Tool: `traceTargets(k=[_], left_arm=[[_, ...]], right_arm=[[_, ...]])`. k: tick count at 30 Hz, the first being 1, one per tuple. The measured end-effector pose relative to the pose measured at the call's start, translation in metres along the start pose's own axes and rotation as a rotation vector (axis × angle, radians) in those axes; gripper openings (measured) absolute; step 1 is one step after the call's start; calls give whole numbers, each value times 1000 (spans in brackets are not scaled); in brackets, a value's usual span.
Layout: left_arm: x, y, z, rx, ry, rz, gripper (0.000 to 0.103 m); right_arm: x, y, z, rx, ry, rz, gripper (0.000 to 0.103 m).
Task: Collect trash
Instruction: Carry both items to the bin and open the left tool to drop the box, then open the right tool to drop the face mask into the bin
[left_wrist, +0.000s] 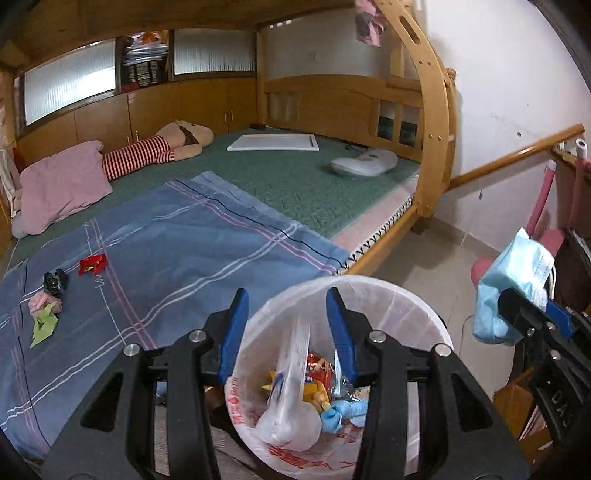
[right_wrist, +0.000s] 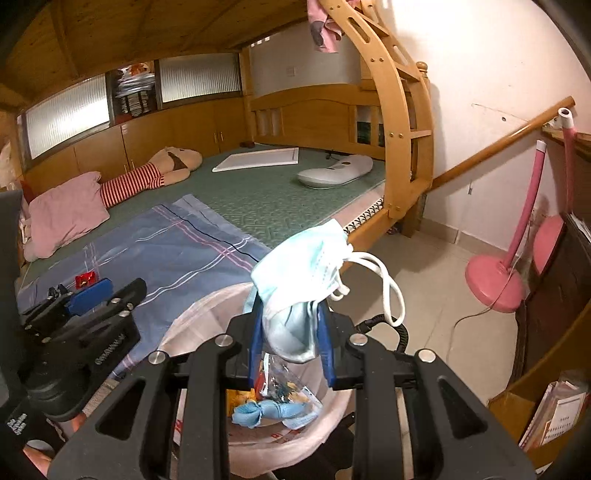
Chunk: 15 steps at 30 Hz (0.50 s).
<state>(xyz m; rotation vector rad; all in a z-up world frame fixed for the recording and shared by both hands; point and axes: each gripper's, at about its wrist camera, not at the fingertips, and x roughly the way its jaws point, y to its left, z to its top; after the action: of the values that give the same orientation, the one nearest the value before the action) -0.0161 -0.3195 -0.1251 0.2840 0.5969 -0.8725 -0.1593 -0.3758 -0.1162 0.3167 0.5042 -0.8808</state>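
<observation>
The right tool (right_wrist: 291, 332) is pinching a crumpled blue face mask (right_wrist: 301, 269) over the lined bin (right_wrist: 192, 325), lower centre, while the left tool (left_wrist: 288, 332) is hanging open, empty.

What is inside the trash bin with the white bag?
Inside the trash bin lie a knotted white plastic bag, colourful snack wrappers and a crumpled blue item. Whatever lies beneath this pile is covered and cannot be seen.
</observation>
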Motion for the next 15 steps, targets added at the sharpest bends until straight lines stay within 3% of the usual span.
traceTargets(k=[8, 13, 15], left_arm=[[18, -9, -8, 19, 48, 13, 44], [13, -6, -6, 16, 29, 19, 45], [11, -3, -6, 7, 24, 20, 51]], right_arm=[[1, -3, 0, 22, 10, 9, 27], [1, -5, 1, 25, 9, 10, 27], [3, -3, 1, 17, 12, 9, 27]])
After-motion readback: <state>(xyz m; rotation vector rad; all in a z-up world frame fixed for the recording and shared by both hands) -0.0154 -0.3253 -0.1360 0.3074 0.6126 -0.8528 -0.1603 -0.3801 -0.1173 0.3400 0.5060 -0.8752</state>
